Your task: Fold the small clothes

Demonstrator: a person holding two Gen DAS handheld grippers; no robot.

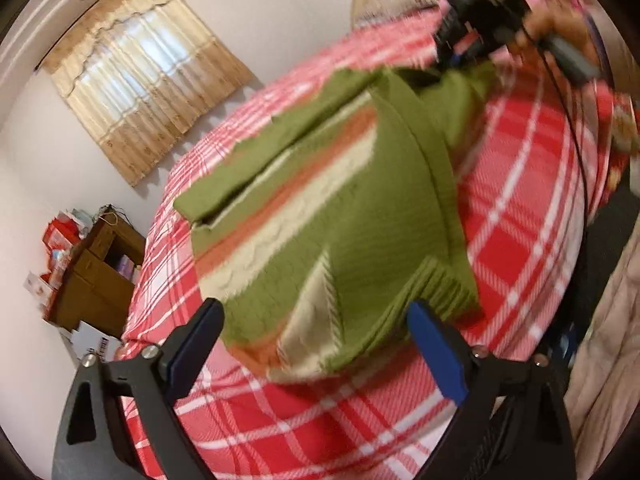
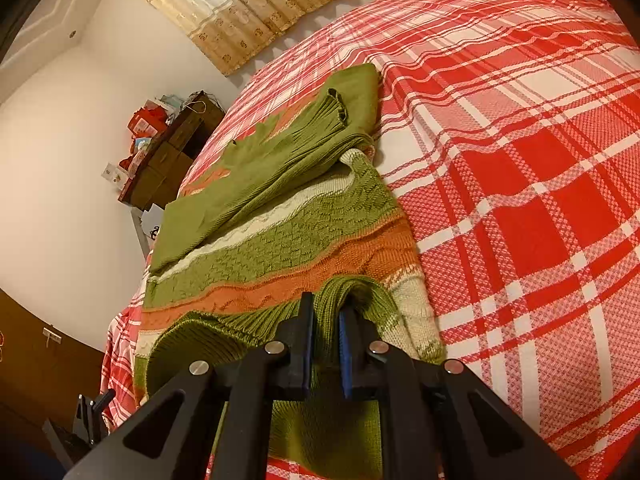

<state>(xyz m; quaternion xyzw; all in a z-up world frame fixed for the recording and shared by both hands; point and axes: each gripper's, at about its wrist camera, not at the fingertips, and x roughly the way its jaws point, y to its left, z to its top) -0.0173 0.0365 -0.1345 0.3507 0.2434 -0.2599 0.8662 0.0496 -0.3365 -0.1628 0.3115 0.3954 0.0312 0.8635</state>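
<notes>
My right gripper: jaws pinching the ribbed green edge of the sweater | my left gripper: jaws spread wide at the sweater's near hem, nothing clamped | sweater: flat on the red plaid bedspread | beyond the sweater: curtain

Bed cover: red and white plaid, spread flat across the bed.
Curtain: tan, patterned, over a lit window.
Cabinet: dark wood, beside the bed, red boxes piled on top.
Walls: plain white.
</notes>
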